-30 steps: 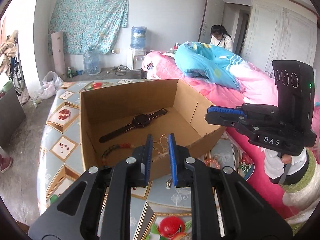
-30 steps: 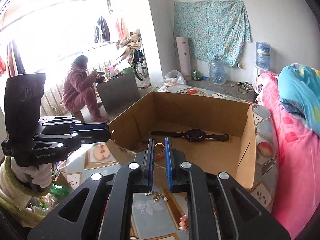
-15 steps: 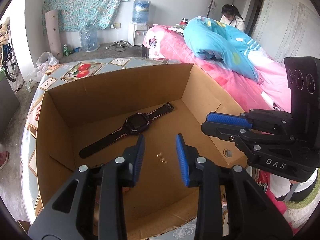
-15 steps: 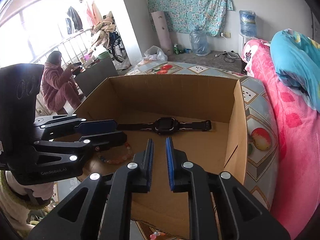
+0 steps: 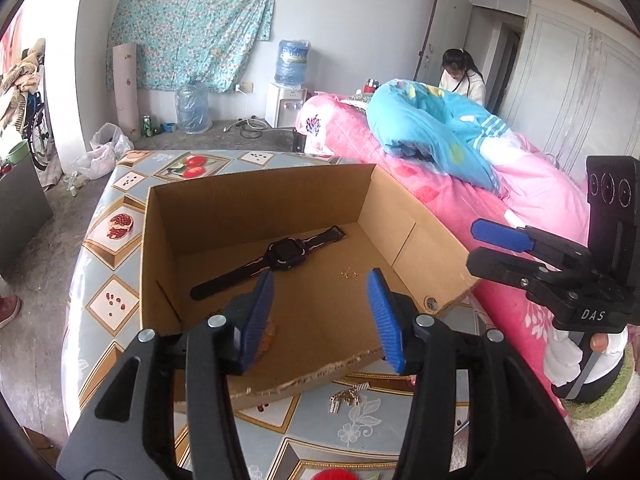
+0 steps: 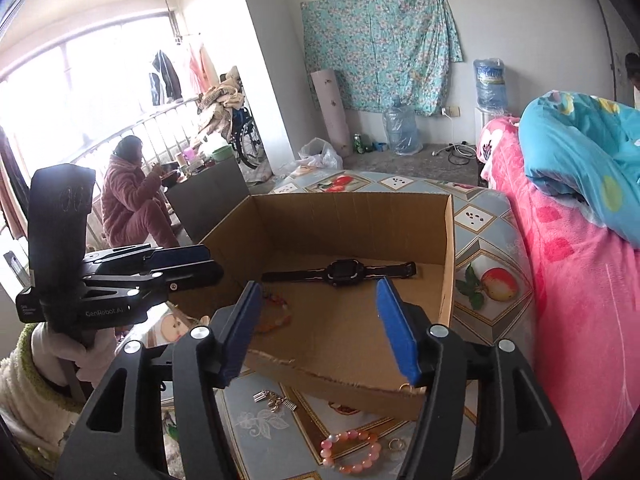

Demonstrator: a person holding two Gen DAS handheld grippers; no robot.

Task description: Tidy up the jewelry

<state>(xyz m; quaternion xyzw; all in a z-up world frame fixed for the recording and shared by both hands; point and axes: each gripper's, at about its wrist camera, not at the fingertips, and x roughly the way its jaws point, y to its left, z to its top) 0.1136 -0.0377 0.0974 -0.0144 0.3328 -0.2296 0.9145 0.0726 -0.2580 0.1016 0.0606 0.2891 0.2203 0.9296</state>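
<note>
An open cardboard box (image 5: 256,196) (image 6: 448,248) stands on the patterned table. In it lie a black watch (image 5: 280,256) (image 6: 344,272), a small gold earring (image 5: 349,273) and a beaded bracelet (image 6: 276,312). My left gripper (image 5: 320,316) is open and empty above the box's near edge. My right gripper (image 6: 324,324) is open and empty above the same edge. In front of the box on the table lie a silver trinket (image 5: 346,396) (image 6: 276,400), a pink bead bracelet (image 6: 350,454) and a small ring (image 6: 396,445).
The table (image 5: 116,256) has a fruit-print cloth. A pink bed (image 5: 460,196) with a blue quilt runs along its right side. A person sits at the far side of the bed, another by the balcony (image 6: 132,200). Water bottles stand by the far wall.
Both grippers opened wide and pulled back from inside the box to its near edge. The earring and the ring they held a second ago are out of their jaws.
</note>
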